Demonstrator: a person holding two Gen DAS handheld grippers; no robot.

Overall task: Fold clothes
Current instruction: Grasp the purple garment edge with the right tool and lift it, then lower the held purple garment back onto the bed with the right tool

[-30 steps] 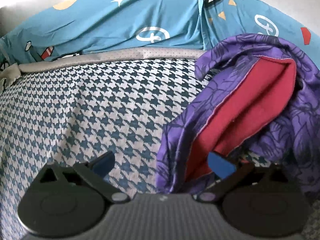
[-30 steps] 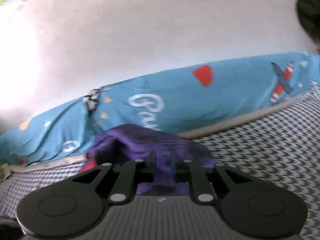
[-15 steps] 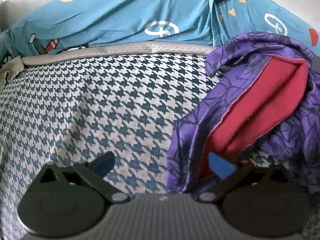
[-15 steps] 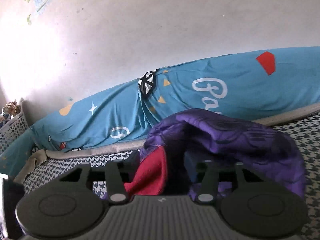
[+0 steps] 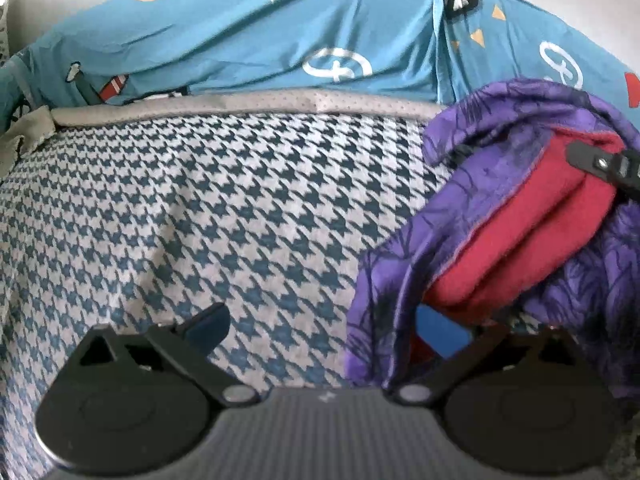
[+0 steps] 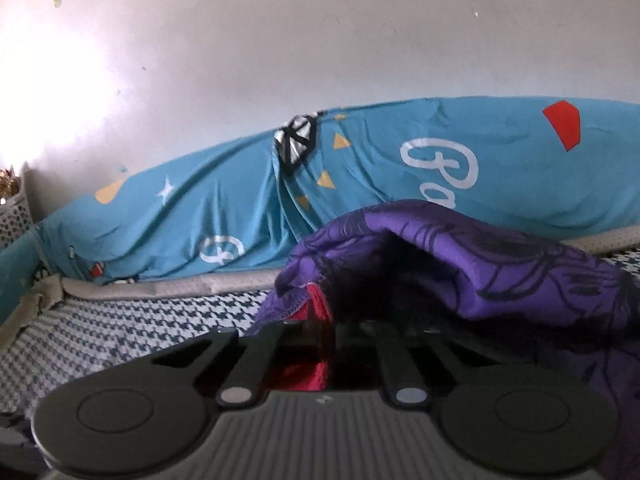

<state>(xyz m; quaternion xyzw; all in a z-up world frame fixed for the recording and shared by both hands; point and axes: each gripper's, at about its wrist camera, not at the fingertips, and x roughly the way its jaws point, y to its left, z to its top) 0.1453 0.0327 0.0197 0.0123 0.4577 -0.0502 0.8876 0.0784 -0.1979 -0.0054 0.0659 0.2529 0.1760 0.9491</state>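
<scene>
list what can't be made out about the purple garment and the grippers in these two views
- Right wrist view: the right hand-held gripper fingertips are buried in the purple garment; dark folds hide which layer they pinch.
- Left wrist view: the garment runs off the right edge, so its type and full shape are unclear.
- Left wrist view: one pad of the left hand-held gripper sits under the drooping cloth; contact unclear.

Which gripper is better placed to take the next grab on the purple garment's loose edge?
Left. The left gripper is open, one finger already against the purple garment on the houndstooth sheet. The right gripper is shut on that garment's red-lined edge, holding it up.
</scene>
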